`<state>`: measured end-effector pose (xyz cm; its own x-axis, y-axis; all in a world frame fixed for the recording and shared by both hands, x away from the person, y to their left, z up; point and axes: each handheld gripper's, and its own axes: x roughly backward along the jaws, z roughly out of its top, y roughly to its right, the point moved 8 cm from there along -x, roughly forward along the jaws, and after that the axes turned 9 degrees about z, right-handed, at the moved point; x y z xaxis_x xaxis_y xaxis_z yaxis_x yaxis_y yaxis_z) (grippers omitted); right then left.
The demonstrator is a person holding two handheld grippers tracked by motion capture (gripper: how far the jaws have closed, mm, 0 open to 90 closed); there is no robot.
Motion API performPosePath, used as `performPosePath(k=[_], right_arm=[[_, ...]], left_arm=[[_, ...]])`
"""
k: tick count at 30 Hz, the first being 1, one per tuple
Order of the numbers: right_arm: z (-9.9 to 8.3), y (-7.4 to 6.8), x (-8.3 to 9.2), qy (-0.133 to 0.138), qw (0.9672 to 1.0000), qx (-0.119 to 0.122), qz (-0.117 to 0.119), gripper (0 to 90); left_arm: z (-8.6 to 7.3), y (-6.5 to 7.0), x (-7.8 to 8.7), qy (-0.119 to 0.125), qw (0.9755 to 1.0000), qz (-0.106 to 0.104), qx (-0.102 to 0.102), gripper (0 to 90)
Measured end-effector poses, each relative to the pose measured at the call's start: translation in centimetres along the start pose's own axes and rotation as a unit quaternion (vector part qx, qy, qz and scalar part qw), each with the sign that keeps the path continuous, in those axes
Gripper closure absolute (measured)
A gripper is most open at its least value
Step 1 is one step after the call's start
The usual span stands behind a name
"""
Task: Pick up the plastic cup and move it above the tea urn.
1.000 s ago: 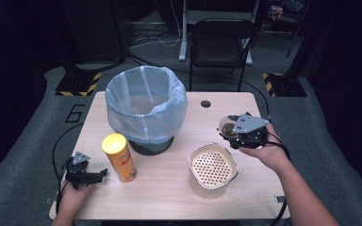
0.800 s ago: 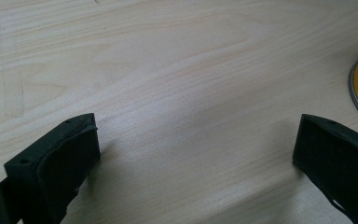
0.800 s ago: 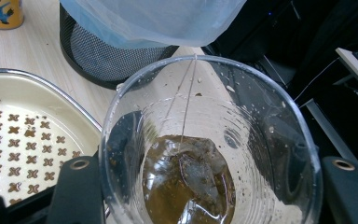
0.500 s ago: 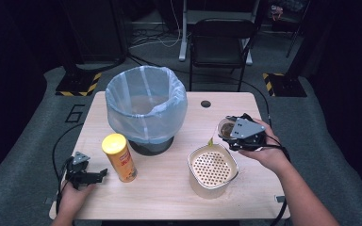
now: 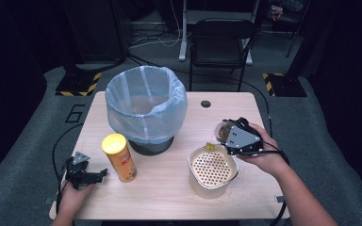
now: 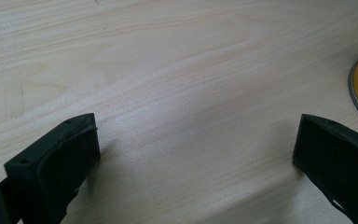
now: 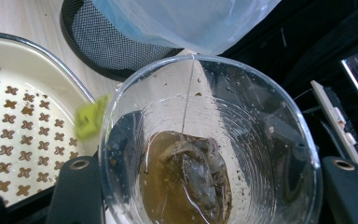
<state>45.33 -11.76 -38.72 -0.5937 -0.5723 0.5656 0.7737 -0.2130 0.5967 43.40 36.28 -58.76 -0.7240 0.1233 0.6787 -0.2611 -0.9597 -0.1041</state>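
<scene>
The right gripper (image 5: 227,136) is clamped on a clear plastic cup (image 7: 209,144), one black jaw pressed against each side of the wall. The cup is tipped toward the strainer basin (image 5: 195,162), just beside its far right rim. At the bottom of the cup a used tea bag (image 7: 198,175) is seen lying in a little brown liquid; its string runs up over the lip, and the green tag (image 7: 89,119) hangs outside, above the basin's perforated insert.

The left gripper (image 5: 82,174) is rested on the table (image 6: 168,70), well to the left of the basin, with its jaws wide apart and nothing between them. A yellow can (image 5: 119,157) stands between that gripper and the basin; a mesh bin lined with a blue bag (image 5: 146,108) stands behind the basin, to its left.

The step in hand is judged to be draining the cup into the basin. How much liquid remains cannot be told exactly through the wet wall. The next move calls for further tilting over the insert, with the grip kept firm so that the thin cup is neither crushed nor dropped.
</scene>
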Motion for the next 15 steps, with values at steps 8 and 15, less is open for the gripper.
performPosePath(k=[8,15], right_arm=[[0.27,-0.38,-0.2,0.01,0.9993,0.036,-0.006,35.8],[0.79,-0.61,-0.35,0.026,0.998,0.056,-0.009,35.8]], left_arm=[[0.0,0.0,0.0,0.0,1.0,0.0,0.0,0.3],[0.0,0.0,0.0,0.0,1.0,0.0,0.0,0.3]])
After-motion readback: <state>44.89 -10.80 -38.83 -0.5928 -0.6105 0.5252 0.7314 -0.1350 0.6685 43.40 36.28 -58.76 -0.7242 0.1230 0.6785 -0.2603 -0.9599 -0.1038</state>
